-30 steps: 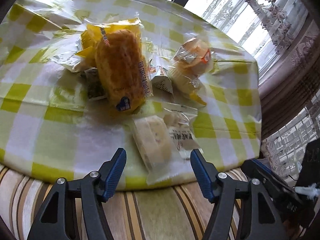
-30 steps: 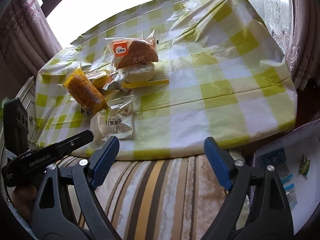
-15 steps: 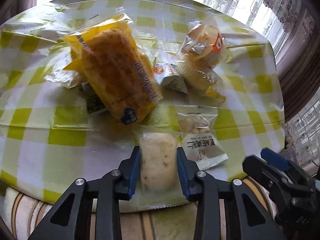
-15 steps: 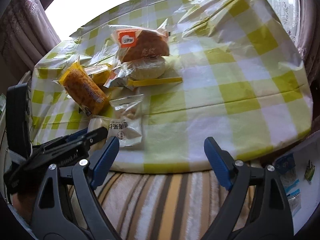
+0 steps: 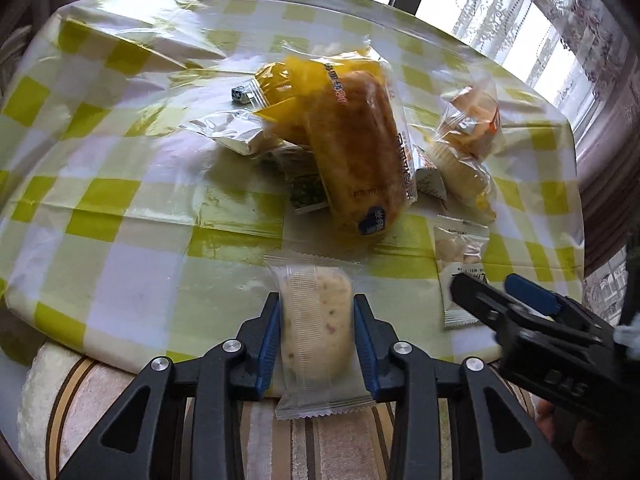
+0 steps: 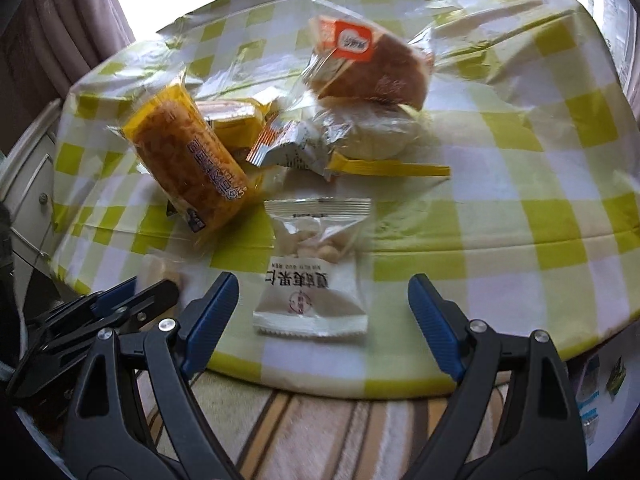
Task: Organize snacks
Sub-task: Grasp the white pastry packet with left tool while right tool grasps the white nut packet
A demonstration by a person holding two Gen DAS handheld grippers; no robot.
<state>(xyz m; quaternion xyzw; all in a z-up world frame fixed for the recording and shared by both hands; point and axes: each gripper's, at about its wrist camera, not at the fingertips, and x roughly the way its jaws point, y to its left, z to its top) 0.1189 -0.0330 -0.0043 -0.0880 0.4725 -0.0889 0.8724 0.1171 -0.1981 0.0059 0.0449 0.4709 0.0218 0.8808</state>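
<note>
Clear wrap crushes easily: our left tool (image 5: 316, 332) clenches the cake (image 5: 316, 320); lift gently. Right tool (image 6: 322, 312), jaws apart, straddles the nuts (image 6: 310, 276).

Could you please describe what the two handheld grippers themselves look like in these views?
Both are alike: the left gripper and right gripper have black plastic scissor-style arms with triangular cut-outs, joined by silver rivets. Their fingers end in blue ribbed pads. White lettering marks the black body, too blurred to read. No cables or sleeves are clearly visible.
</note>
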